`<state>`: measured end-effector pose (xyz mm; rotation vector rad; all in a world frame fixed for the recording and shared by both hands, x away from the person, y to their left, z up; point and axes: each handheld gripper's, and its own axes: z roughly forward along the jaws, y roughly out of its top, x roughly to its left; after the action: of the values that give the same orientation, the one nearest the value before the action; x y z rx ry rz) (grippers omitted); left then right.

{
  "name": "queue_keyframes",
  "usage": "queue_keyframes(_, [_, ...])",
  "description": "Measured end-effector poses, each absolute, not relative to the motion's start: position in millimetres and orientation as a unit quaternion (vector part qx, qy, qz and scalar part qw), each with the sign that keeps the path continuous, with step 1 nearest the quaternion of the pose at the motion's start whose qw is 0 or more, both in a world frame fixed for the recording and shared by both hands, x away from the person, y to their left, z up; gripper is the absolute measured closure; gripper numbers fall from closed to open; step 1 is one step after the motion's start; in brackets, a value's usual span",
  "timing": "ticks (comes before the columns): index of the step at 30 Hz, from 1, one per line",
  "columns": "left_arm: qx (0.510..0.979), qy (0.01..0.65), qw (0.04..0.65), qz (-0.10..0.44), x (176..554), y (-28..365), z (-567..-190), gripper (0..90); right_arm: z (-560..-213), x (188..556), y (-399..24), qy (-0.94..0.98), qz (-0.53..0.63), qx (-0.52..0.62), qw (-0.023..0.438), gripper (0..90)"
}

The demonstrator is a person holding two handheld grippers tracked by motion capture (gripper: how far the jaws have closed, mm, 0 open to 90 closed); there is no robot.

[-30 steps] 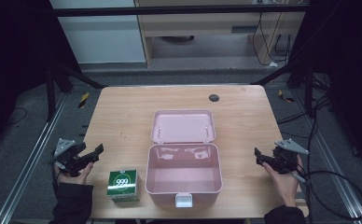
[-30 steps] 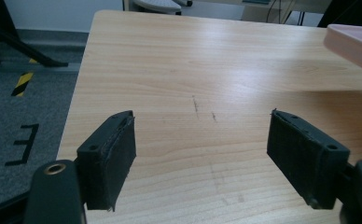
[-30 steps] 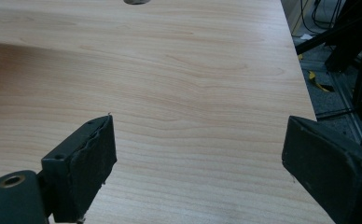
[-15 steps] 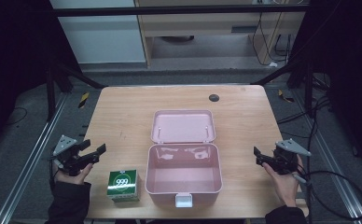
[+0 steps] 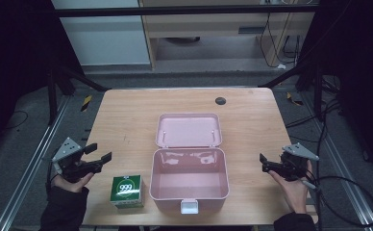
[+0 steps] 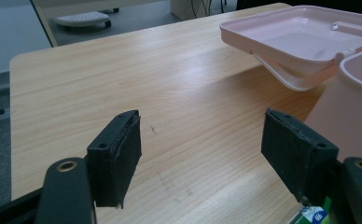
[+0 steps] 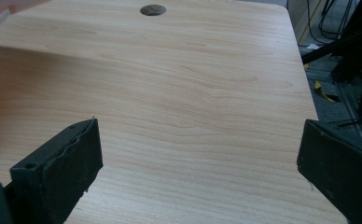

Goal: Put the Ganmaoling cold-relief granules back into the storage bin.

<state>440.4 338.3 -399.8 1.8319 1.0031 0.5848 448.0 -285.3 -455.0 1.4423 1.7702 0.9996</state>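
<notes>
An open pink plastic box stands at the table's front centre, its lid laid back flat behind it, and its inside looks bare. A green carton marked 999 stands just left of it. My left gripper hovers at the table's left edge, pointing toward the box, open with a modest gap and nothing between its jaws. The left gripper view has the box wall and lid at its right, and a corner of the carton. My right gripper is open wide over bare wood.
The wooden table has a dark round cable hole near its far edge, also in the right gripper view as the hole. Metal rails run along both sides of the table, with cables on the floor at the right.
The left hand has lifted its gripper slightly and shifted it a little toward the table. The right hand, the box and the carton stay where they were.
</notes>
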Motion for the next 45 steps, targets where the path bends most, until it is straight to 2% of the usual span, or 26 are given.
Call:
queue_keyframes(6, [0.755,0.397,0.468,0.231,437.5,344.4,-393.6,27.9,-454.7,449.1,-284.5,0.677,0.378,0.551,0.308,0.5])
queue_keyframes(9, [0.774,0.378,0.456,0.224,436.7,343.9,-387.3,27.8,-453.3,447.2,-282.2,0.682,0.375,0.543,0.315,6.2])
queue_keyframes(14, [0.795,0.354,0.440,0.223,437.4,340.7,-379.7,27.9,-457.0,448.5,-280.4,0.690,0.372,0.542,0.305,5.5])
queue_keyframes(26, [0.862,0.275,0.390,0.170,437.1,321.7,-374.9,27.4,-461.4,447.7,-281.8,0.693,0.380,0.538,0.292,6.8])
queue_keyframes(37, [0.896,0.229,0.353,0.139,435.7,306.7,-372.7,26.3,-463.5,448.3,-280.4,0.703,0.375,0.533,0.284,6.6])
queue_keyframes(45, [0.924,0.187,0.312,0.120,435.5,295.3,-368.4,22.0,-465.0,449.4,-279.4,0.710,0.372,0.530,0.277,6.0])
